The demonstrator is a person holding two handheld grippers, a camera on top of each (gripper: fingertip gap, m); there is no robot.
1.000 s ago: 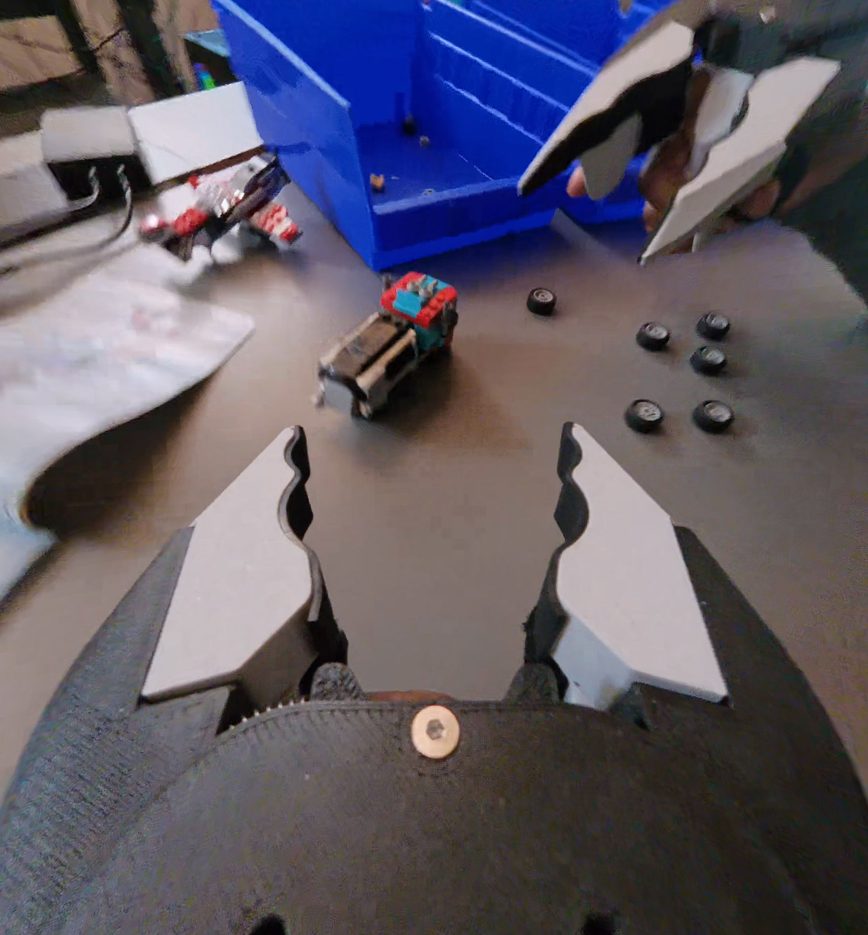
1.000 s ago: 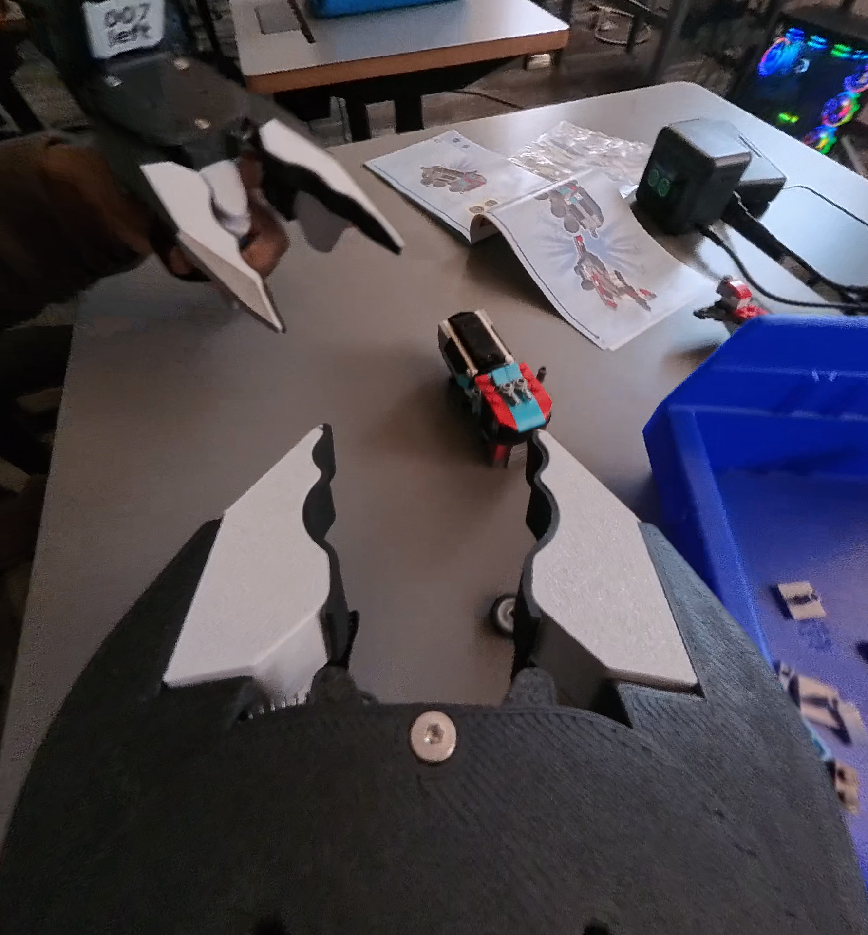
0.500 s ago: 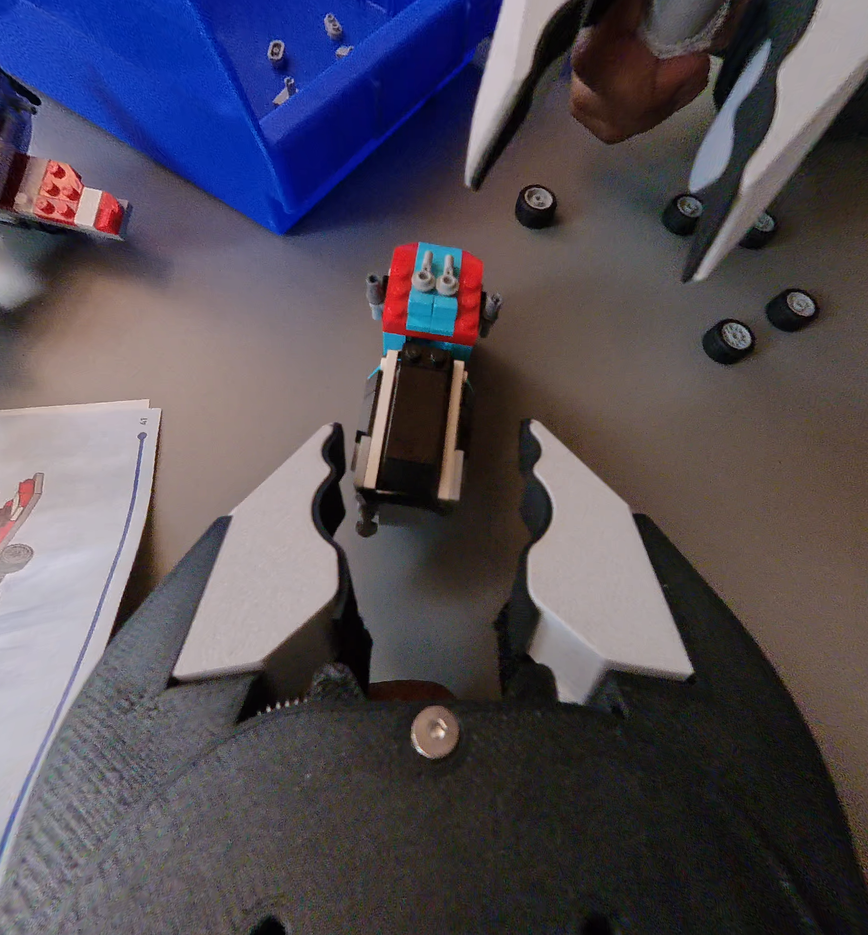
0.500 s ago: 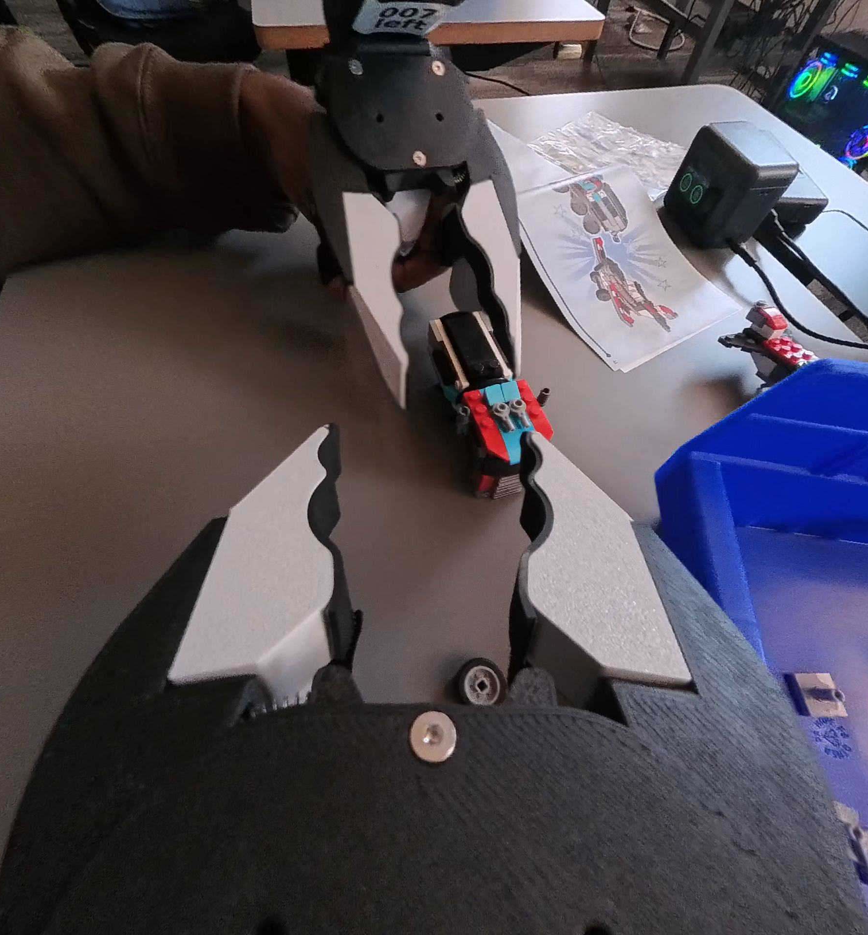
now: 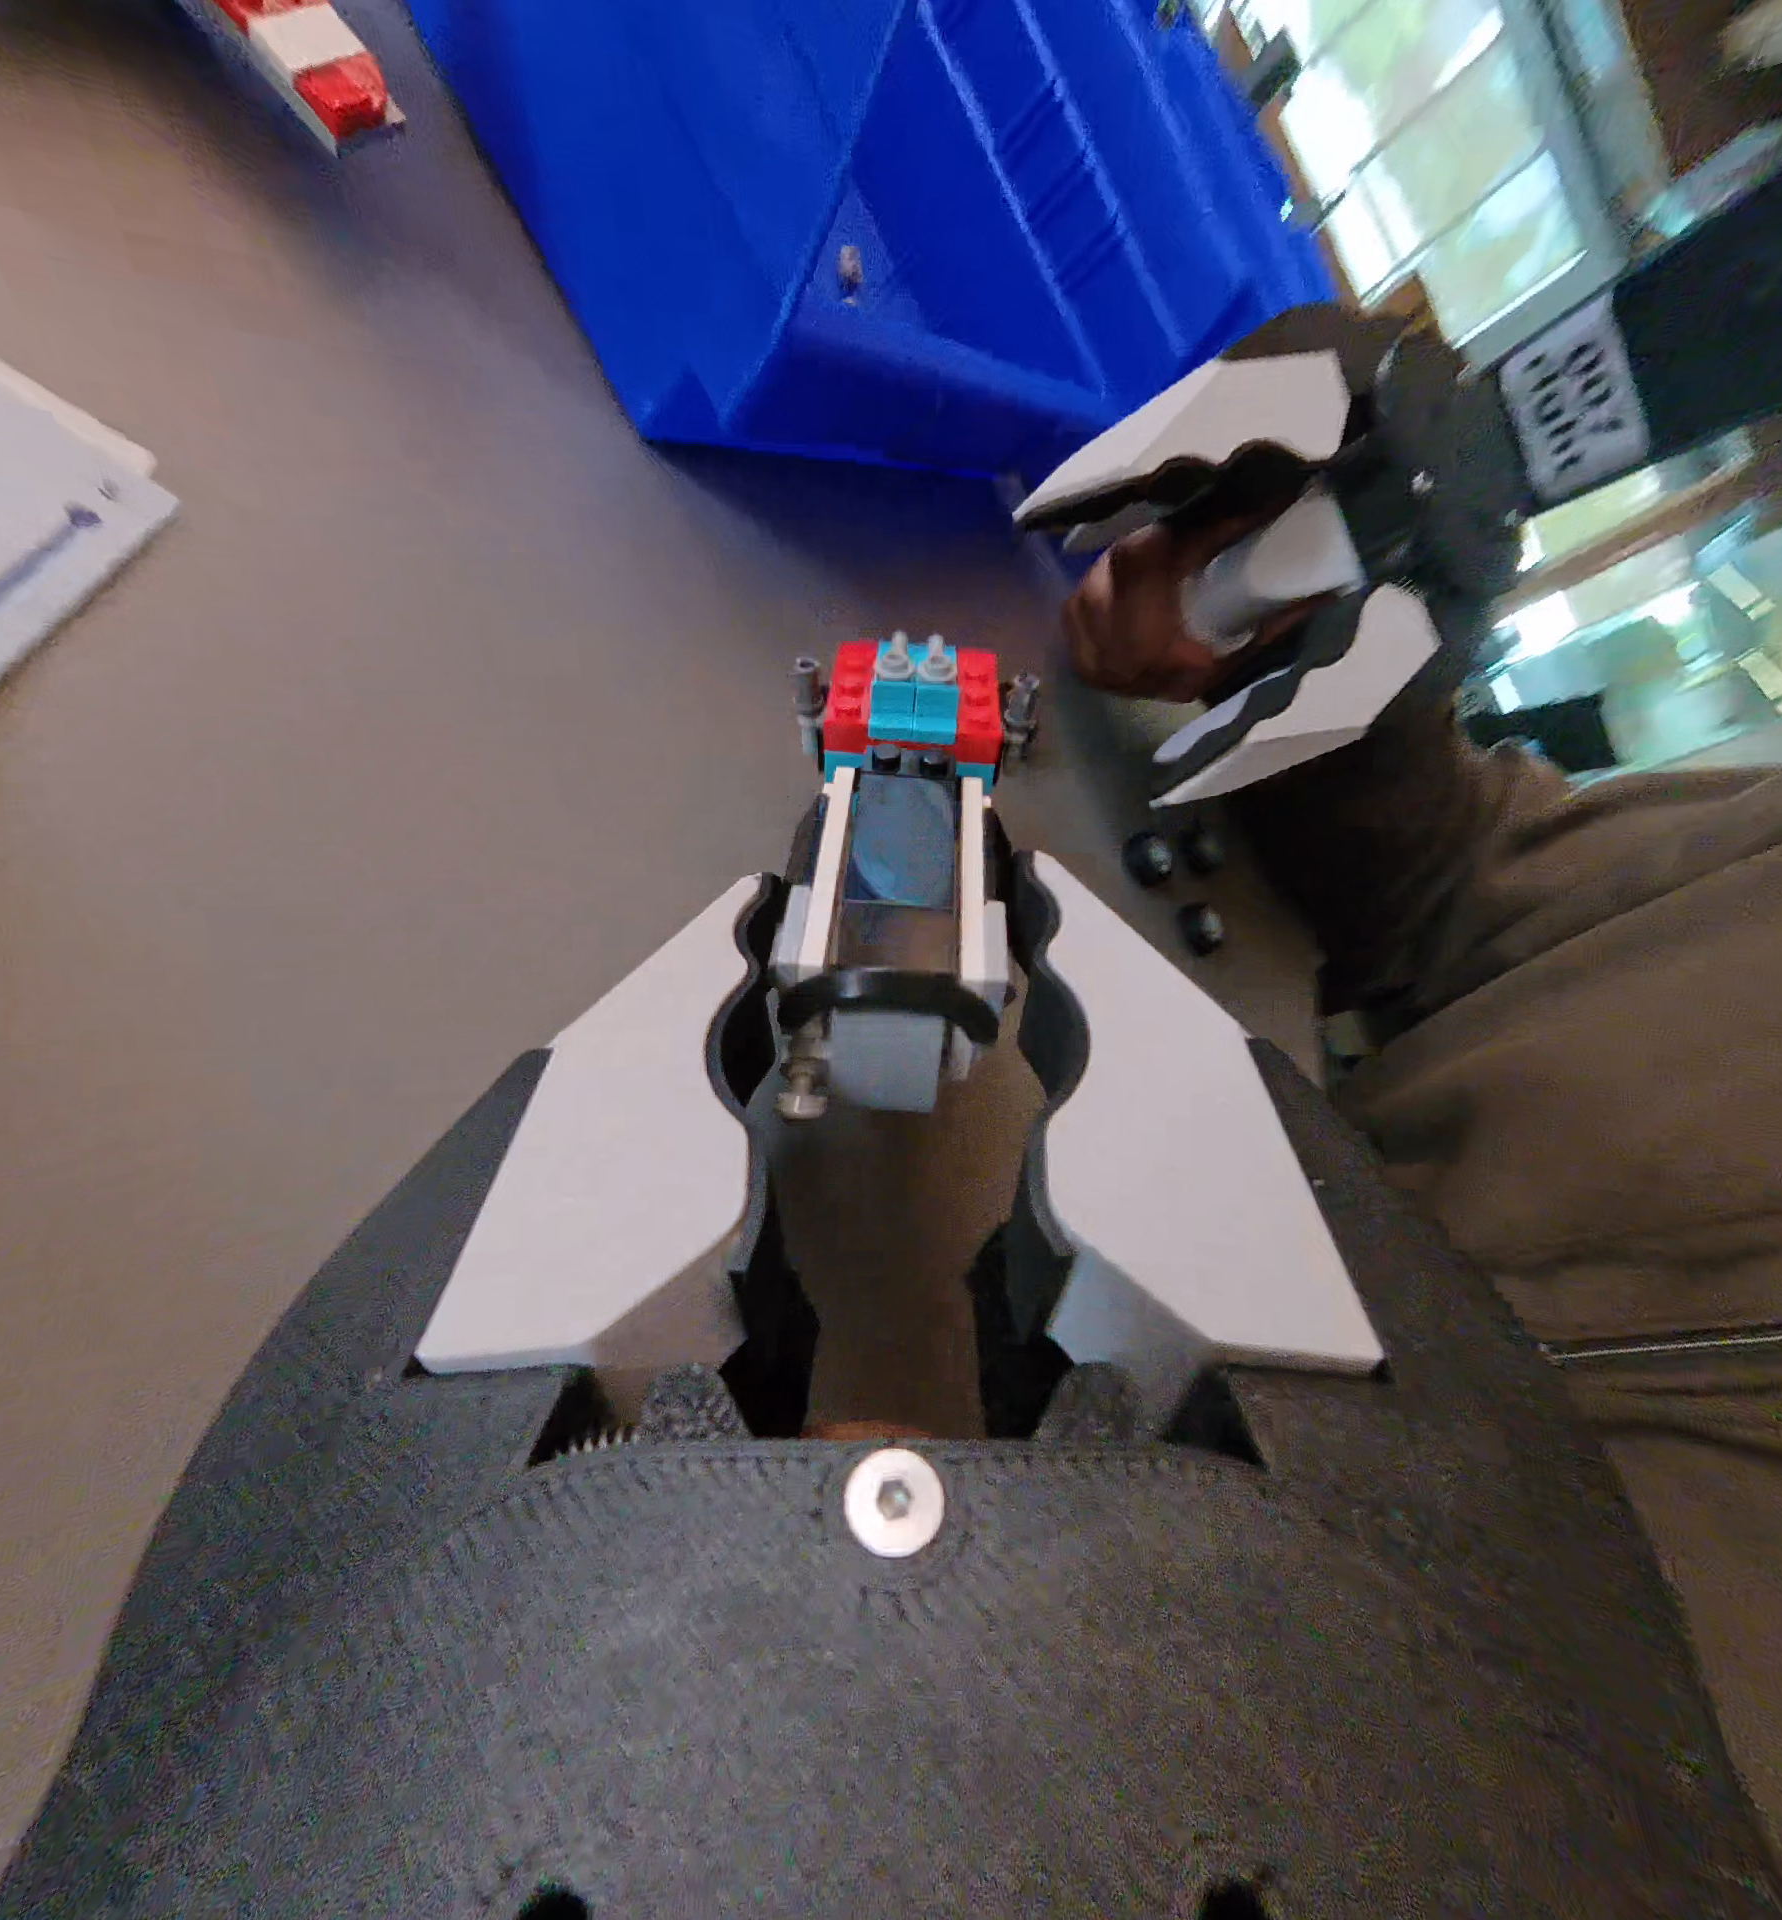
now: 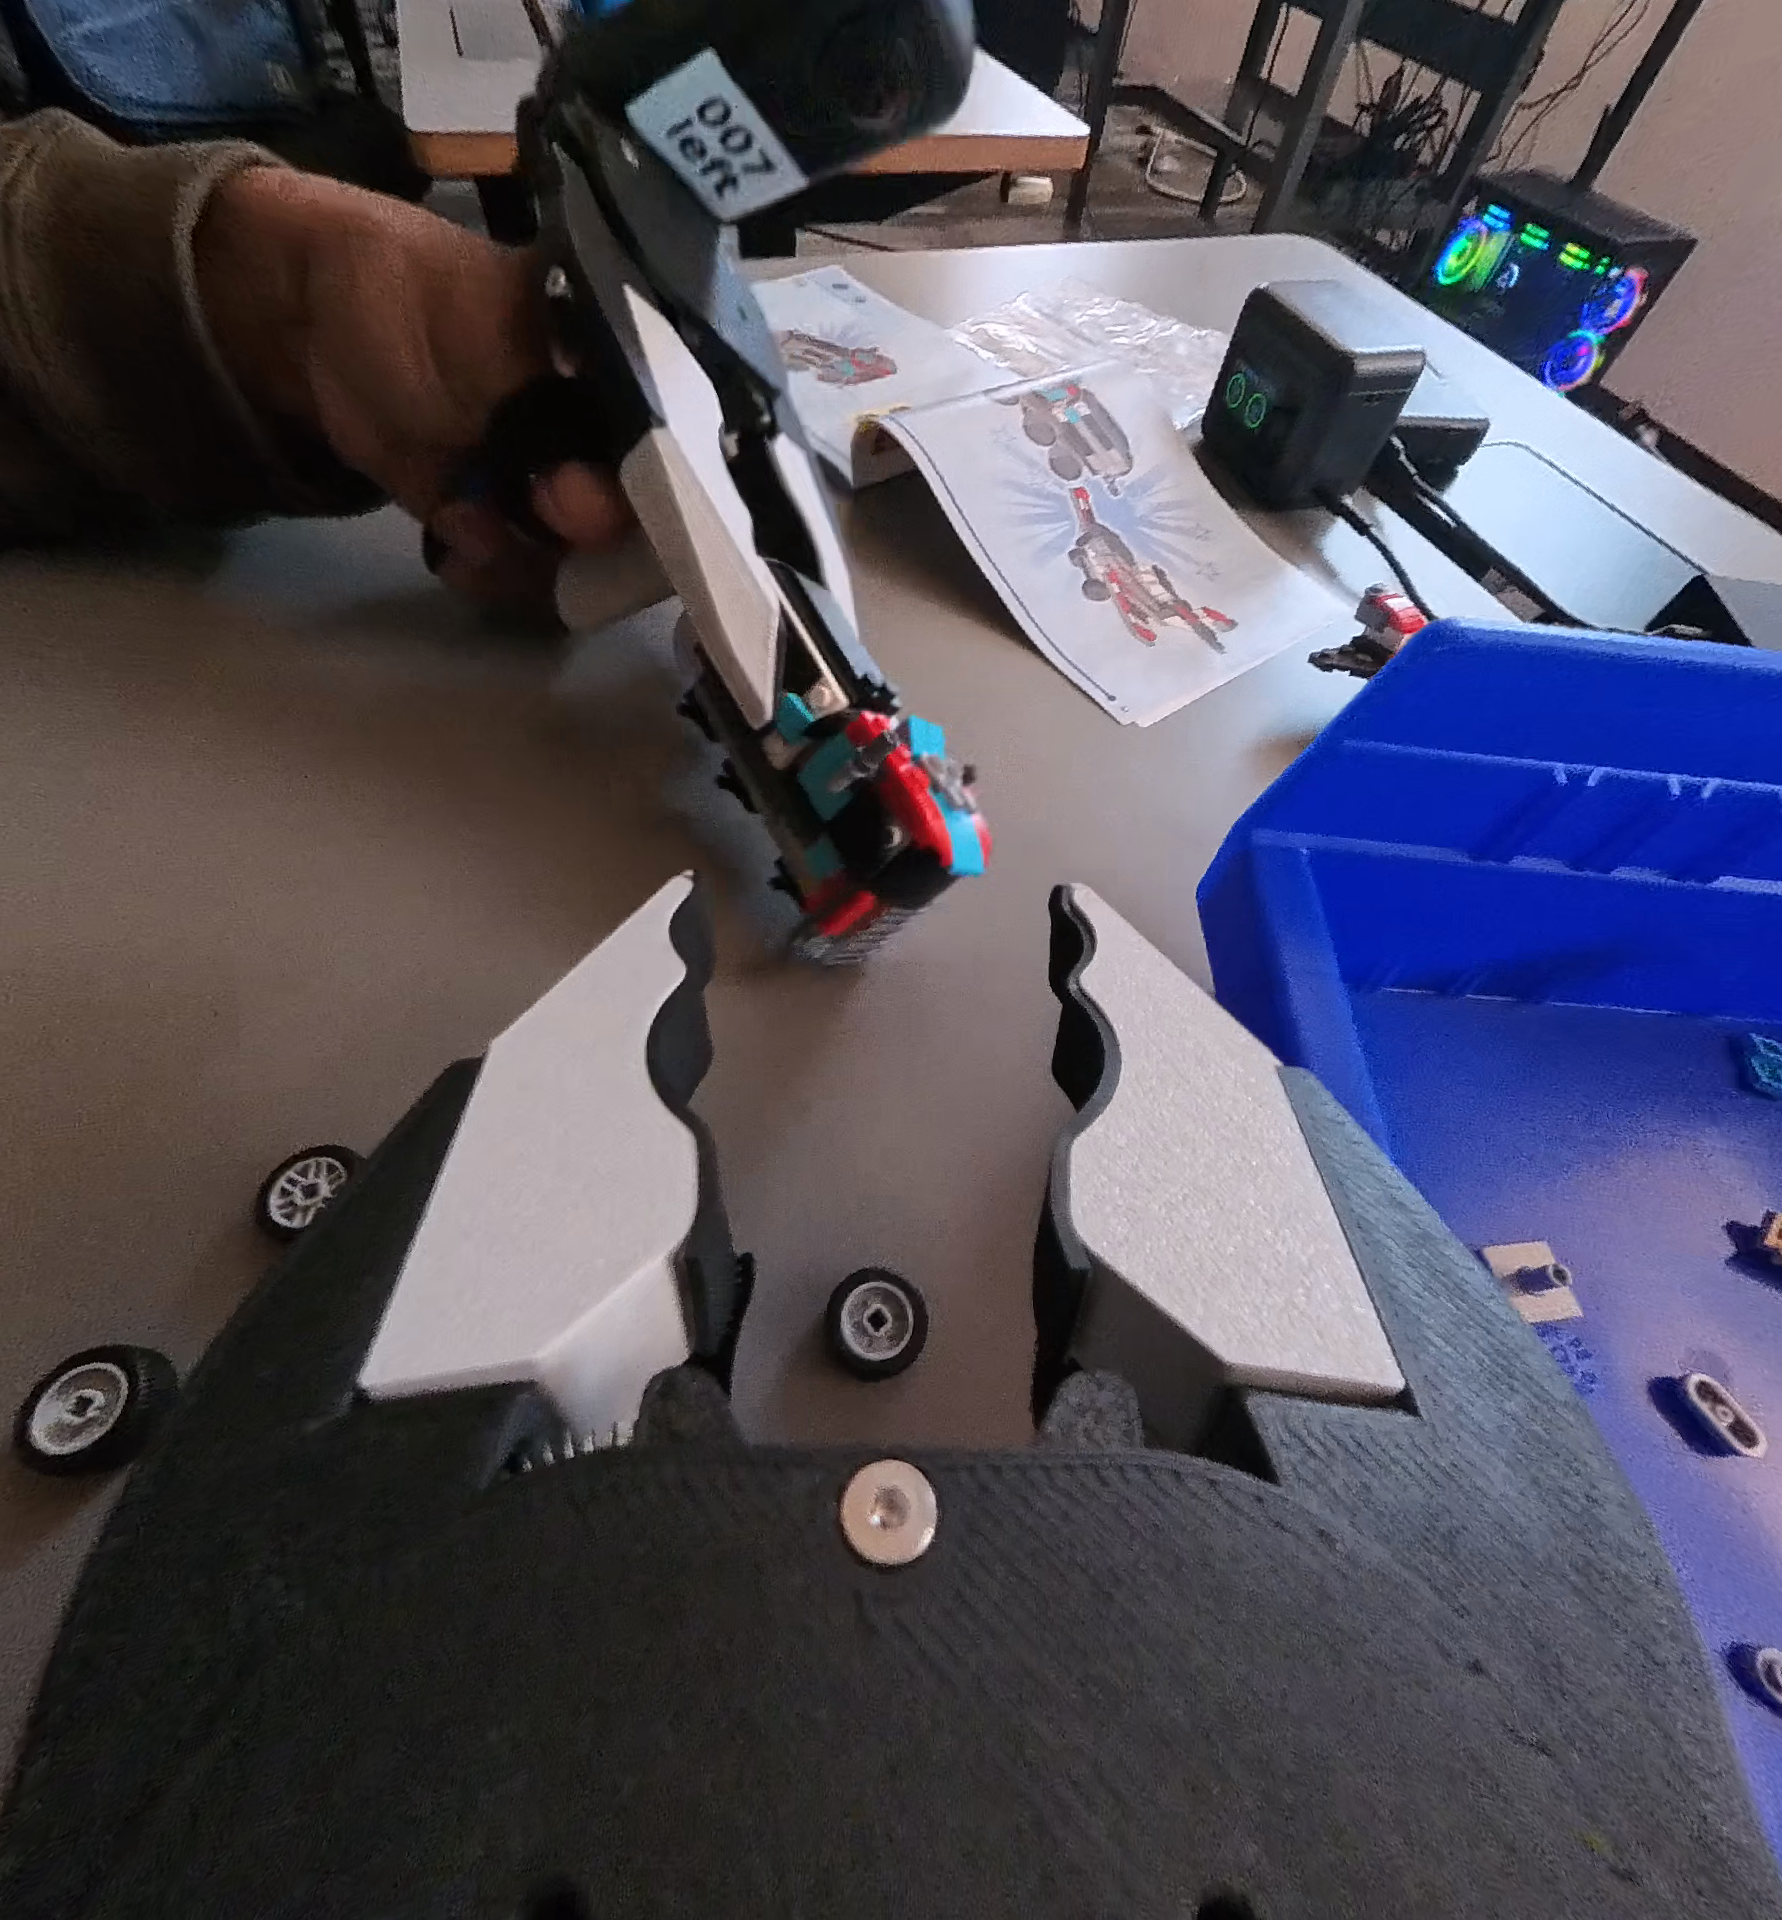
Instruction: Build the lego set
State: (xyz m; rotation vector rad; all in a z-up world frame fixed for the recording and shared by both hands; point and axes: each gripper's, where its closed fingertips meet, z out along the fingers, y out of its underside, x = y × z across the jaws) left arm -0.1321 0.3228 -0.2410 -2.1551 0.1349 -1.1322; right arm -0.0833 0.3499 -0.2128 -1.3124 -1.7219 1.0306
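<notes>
Left gripper (image 5: 892, 914) now clamped on the brick car (image 5: 897, 862), lifted and tilted off the table (image 6: 243, 831); earlier wide apart. Right gripper (image 6: 871, 914) still spread, bare, over a wheel (image 6: 874, 1322).

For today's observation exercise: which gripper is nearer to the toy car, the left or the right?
Left. The left gripper has its fingers closed on the toy car, lifting it tilted off the table. The right gripper is open, short of the car.
</notes>
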